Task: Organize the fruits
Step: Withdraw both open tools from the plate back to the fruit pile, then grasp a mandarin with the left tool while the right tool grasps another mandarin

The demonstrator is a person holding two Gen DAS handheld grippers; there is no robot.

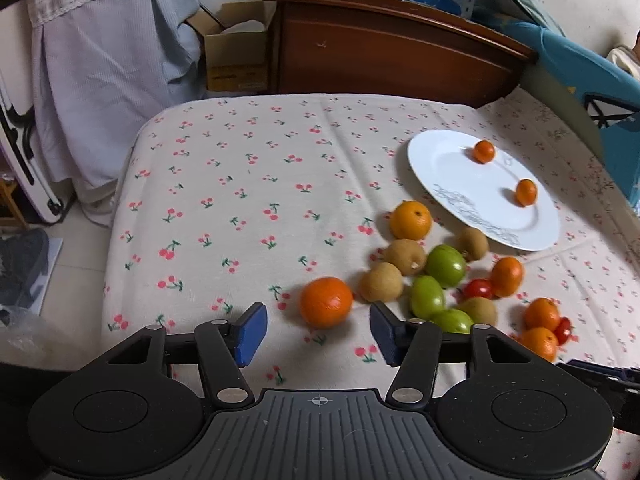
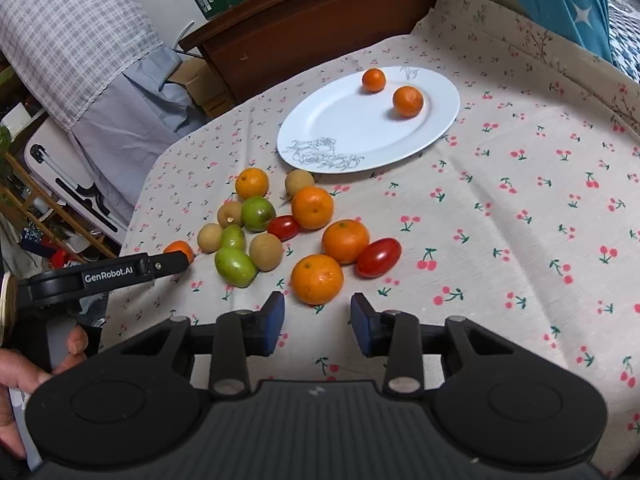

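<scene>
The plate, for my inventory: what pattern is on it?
White plate with a grey line-drawn floral motif at its rim, clearest in the right wrist view.

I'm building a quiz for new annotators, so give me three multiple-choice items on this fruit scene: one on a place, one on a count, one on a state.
1. Where does the white plate sit relative to the loose fruit pile?
A. beyond it
B. under it
C. on the floor

2. How many fruits lie on the plate?
A. none
B. two
C. five

3. What is the right gripper doing?
A. clamping a tomato
B. hidden from view
C. open, holding nothing

Answers:
1 A, the plate lies farther from the grippers than the pile.
2 B, two small oranges.
3 C, its fingers stand apart before an orange.
</scene>
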